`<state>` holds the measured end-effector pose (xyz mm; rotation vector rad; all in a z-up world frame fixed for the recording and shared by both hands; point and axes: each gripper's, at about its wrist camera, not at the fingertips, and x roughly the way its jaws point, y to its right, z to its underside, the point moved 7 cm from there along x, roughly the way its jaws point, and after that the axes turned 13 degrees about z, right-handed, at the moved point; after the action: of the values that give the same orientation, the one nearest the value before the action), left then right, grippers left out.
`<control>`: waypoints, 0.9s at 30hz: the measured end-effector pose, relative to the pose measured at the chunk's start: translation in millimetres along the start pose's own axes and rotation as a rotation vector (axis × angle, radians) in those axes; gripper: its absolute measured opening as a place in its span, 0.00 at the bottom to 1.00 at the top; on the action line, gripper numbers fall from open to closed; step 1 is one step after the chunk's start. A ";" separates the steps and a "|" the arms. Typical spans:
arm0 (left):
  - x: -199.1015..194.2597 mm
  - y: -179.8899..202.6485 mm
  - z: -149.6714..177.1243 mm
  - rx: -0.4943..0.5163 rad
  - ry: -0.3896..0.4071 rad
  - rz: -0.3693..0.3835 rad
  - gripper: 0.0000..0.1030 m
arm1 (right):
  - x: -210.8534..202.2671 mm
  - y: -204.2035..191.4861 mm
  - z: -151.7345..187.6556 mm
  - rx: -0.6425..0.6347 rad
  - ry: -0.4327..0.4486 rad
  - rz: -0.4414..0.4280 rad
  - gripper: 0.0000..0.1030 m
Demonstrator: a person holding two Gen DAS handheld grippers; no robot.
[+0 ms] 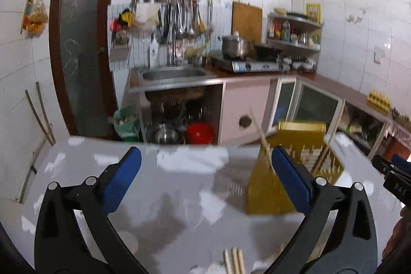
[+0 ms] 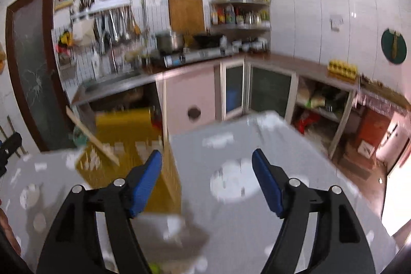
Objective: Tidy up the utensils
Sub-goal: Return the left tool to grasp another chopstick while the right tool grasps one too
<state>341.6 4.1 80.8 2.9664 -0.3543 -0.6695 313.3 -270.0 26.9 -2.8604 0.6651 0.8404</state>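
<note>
A yellow perforated utensil holder (image 1: 290, 166) stands on the grey table (image 1: 159, 191), right of centre in the left wrist view, with wooden chopsticks (image 1: 260, 131) leaning out of it. My left gripper (image 1: 205, 166) is open and empty, its right finger just in front of the holder. Loose chopstick ends (image 1: 233, 260) lie at the bottom edge. In the right wrist view the holder (image 2: 123, 143) is at the left with chopsticks (image 2: 90, 136) sticking out. My right gripper (image 2: 206, 171) is open and empty over the table (image 2: 282, 145), right of the holder.
Behind the table are a sink counter (image 1: 174, 76), a gas stove with a pot (image 1: 236, 46), hanging utensils (image 1: 179, 17) and open cupboards with pans (image 1: 167, 135). The right gripper's tip (image 1: 393, 171) shows at the right edge of the left wrist view.
</note>
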 end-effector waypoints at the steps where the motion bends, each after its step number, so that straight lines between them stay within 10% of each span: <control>1: 1.8 -1.4 13.4 0.007 -0.029 -0.008 0.95 | 3.9 -0.1 16.1 -0.010 -0.031 0.003 0.70; 16: 36.6 -16.2 150.4 -0.087 -0.318 -0.003 0.95 | 39.0 -20.0 137.8 -0.055 -0.318 0.039 0.68; 27: 49.2 -12.7 172.5 -0.124 -0.389 0.015 0.87 | 36.7 -37.8 146.4 -0.039 -0.393 0.012 0.34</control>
<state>312.8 -0.1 -96.6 2.7021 -0.3436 -1.2205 284.7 -220.6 -117.8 -2.6046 0.6195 1.3776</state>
